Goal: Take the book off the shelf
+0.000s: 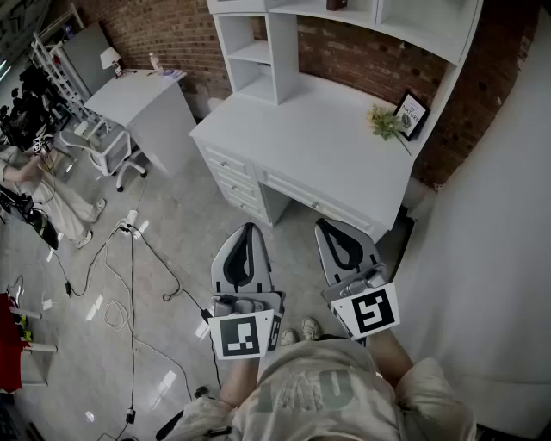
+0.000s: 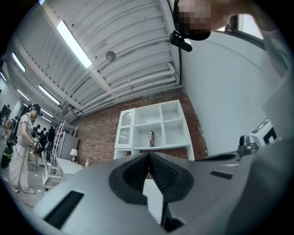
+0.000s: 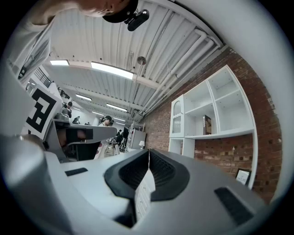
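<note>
A dark book stands upright on the upper shelf of the white hutch over the white desk; only its lower end shows in the head view. The left gripper view has the book in the middle compartment, far off. In the right gripper view the book stands in the same shelf unit. My left gripper and right gripper hang side by side in front of the desk, well short of it. Both are shut with nothing between their jaws.
A framed picture and a small plant sit at the desk's right end. A second white desk and an office chair stand to the left. Cables trail over the floor. A white wall runs along the right.
</note>
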`<state>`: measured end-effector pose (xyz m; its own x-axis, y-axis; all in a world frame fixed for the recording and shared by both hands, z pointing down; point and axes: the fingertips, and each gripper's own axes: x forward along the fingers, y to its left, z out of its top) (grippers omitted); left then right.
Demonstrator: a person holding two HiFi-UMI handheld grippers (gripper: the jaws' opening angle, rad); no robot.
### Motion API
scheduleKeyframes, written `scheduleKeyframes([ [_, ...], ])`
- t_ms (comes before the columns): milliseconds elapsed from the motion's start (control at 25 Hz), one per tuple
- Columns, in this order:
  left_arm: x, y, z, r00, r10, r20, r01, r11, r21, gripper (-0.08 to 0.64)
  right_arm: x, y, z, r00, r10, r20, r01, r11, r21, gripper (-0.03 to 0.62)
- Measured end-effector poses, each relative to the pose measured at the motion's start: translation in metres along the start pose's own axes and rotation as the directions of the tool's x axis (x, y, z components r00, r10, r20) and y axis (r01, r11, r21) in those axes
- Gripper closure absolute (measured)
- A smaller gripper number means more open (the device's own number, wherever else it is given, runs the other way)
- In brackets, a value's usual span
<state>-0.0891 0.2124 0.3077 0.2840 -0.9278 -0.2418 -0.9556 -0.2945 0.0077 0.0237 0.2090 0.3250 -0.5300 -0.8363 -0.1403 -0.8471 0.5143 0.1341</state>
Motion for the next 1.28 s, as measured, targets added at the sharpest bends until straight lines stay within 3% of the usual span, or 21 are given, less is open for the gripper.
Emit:
scheduleKeyframes([
  [560,-0.006,0.012,-0.006,1.000,-0.009,-0.007,0.008,1.000,-0.018,0.548,-0.001,0.003,-0.005,0.999,-0.040,0.004,0.040,0.999,0.006,0.574],
  [800,-0.011,0.031,-0.005,1.000,-0.010,-0.012,0.010,1.000,-0.023,0.548,0.008,0.018,-0.009,0.998,-0.055,-0.015,0.054,0.998,-0.029,0.574],
  [1040,-0.014,0.056,-0.011,1.000,-0.009,-0.014,0.008,0.999,-0.033,0.548,0.019,0.028,-0.021,0.997,-0.063,-0.043,0.064,0.998,0.014,0.574],
  [1280,0.003,0.083,-0.021,1.000,0.012,-0.022,-0.013,0.999,-0.041,0.548,0.037,0.034,-0.026,0.997,-0.046,-0.057,0.046,0.999,-0.005,0.574],
])
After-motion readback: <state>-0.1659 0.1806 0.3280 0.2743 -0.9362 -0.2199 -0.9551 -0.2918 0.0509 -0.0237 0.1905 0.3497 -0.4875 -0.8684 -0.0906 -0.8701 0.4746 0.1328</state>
